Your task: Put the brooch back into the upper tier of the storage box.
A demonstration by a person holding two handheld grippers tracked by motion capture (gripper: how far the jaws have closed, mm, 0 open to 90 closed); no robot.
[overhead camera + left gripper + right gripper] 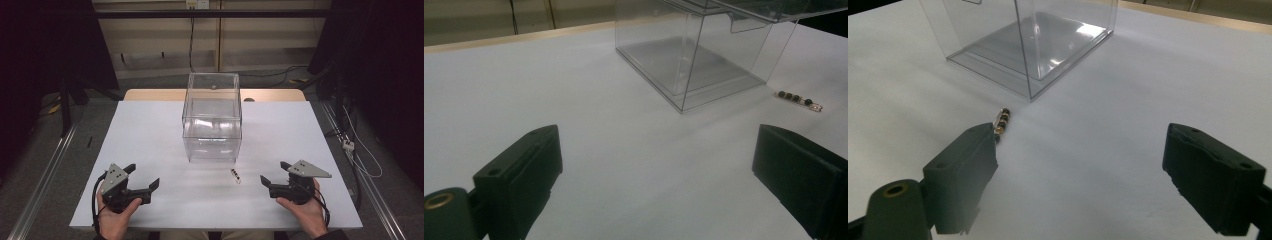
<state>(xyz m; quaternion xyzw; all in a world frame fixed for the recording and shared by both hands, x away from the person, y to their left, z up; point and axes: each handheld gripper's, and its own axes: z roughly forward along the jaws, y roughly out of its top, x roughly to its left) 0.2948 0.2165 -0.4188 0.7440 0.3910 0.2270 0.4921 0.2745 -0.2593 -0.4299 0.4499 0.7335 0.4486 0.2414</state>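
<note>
Both claws, left claw (144, 178) and right claw (274, 174), gape empty over the white tabletop (150, 130); gripper views reveal a beaded strip (799, 99) beside the clear box (212, 117).

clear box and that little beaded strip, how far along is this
Nothing looks done: the clear box sits empty and the beaded strip lies on the white table in front of it. Nothing is in hand; left tongs and right tongs are open. Everything is left.
</note>
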